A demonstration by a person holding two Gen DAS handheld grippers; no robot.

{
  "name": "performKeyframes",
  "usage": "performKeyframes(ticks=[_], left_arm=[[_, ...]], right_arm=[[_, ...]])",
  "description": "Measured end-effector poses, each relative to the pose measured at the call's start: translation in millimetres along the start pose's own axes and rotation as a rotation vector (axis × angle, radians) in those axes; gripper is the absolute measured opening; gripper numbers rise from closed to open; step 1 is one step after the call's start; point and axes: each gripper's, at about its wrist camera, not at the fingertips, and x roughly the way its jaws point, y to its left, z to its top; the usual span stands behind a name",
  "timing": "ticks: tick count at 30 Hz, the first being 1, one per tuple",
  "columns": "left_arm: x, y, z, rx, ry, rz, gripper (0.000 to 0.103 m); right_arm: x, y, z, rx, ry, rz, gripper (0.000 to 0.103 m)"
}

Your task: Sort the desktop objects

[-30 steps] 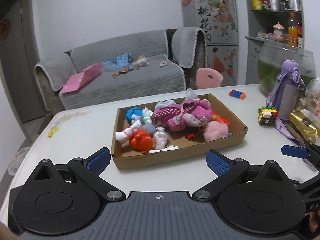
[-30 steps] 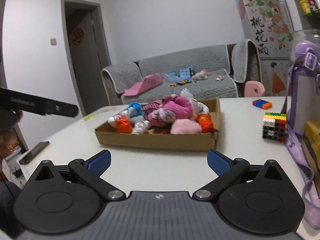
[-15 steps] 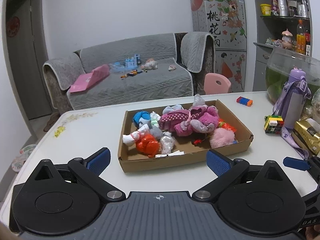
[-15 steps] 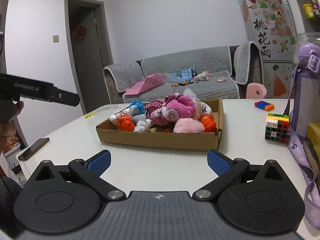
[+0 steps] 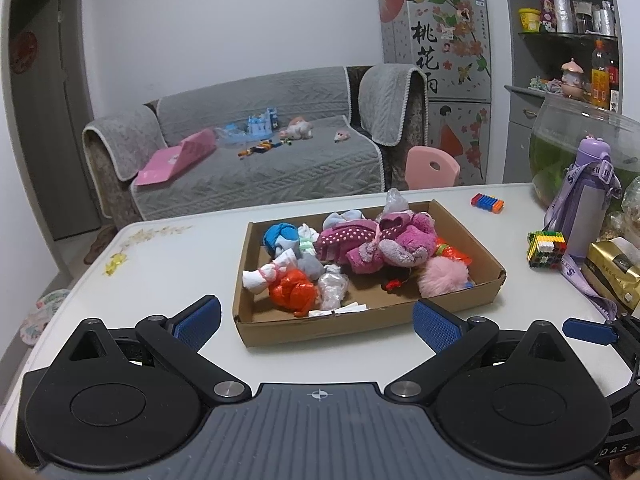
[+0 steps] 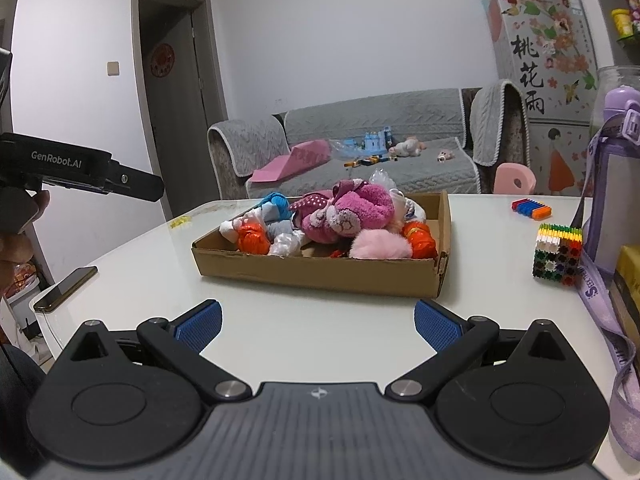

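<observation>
Left wrist view shows the left gripper [image 5: 316, 318] empty with jaws spread wide, held back from the near wall of the cardboard tray [image 5: 360, 330], which sits mid-table heaped with soft toys [image 5: 376, 242]. The right gripper [image 6: 318, 320] is equally wide and empty. Loose items wait along the table's right edge: block cube [image 6: 558, 254], colored bricks [image 6: 531, 207], purple bottle [image 6: 616, 184]. Its dangling strap [image 6: 616, 332] could probably snag a finger and topple it. Bare table [image 6: 160, 280] lies toward the left edge, apart from a phone [image 6: 64, 289] near that edge.
</observation>
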Motion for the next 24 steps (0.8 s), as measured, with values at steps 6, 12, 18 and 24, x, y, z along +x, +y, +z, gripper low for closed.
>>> performKeyframes(ticks=[6, 12, 18, 24], left_arm=[[0.3, -1.6, 0.5, 0.002, 0.002, -0.009, 0.102], [0.2, -2.9, 1.1, 0.003, 0.002, -0.015, 0.102], [1.9, -3.2, 1.2, 0.001, 0.006, -0.024, 0.102], [1.4, -3.3, 0.2, -0.004, -0.001, -0.052, 0.102]], right_arm=[[0.6, 0.6, -0.2, 0.003, 0.001, 0.002, 0.102], [1.7, 2.0, -0.5, 0.002, 0.003, 0.003, 0.102], [2.8, 1.3, -0.7, 0.005, 0.006, 0.000, 0.102], [3.2, 0.8, -0.4, 0.003, 0.008, 0.000, 0.102]])
